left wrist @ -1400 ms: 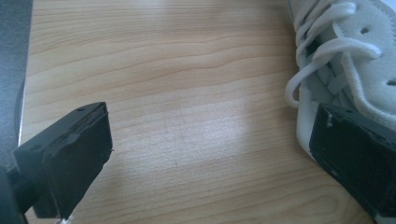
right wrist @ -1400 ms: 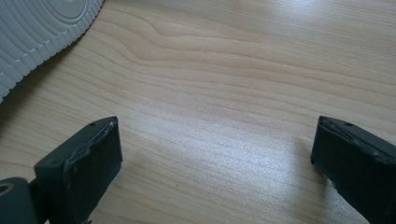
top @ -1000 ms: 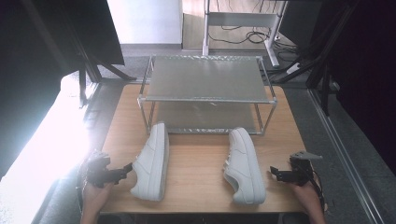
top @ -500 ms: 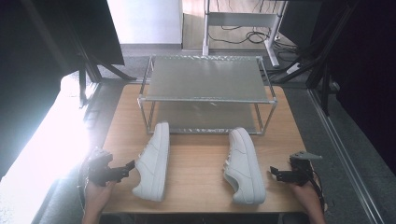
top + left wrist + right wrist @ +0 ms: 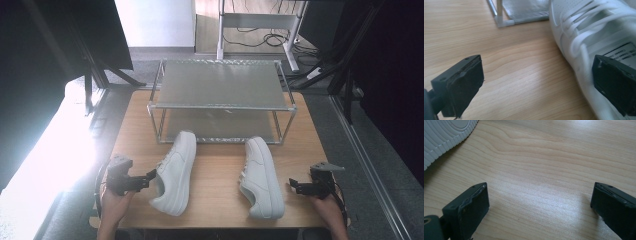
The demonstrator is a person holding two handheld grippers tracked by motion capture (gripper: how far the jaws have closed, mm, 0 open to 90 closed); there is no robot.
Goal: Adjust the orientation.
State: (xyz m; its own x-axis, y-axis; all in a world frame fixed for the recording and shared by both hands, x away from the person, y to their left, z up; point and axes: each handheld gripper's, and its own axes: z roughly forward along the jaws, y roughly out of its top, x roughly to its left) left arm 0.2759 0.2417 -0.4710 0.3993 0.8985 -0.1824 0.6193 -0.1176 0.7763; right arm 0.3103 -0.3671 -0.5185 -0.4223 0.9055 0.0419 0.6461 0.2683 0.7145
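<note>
The left shoe (image 5: pixel 173 172) lies on the wooden table (image 5: pixel 215 165), its toe pointing toward the metal rack (image 5: pixel 220 100) and its heel toward the near edge, angled a little. In the left gripper view its white laces and the printed label inside the opening show at the right. The left gripper (image 5: pixel 148 178) sits at this shoe's heel side, jaws spread wide; in its own view (image 5: pixel 534 87) one jaw stands over bare wood and the other hangs over the shoe's opening, though whether it touches the shoe I cannot tell.

The right shoe (image 5: pixel 261 175) lies well apart from the first, also toe toward the rack. The right gripper (image 5: pixel 294 186) rests just beside its heel, held by a hand (image 5: pixel 330 212) at the table's near right corner. Its jaws (image 5: pixel 539 202) are wide apart over bare wood, with the shoe's ribbed sole (image 5: pixel 441 137) at the upper left of its view.
</note>
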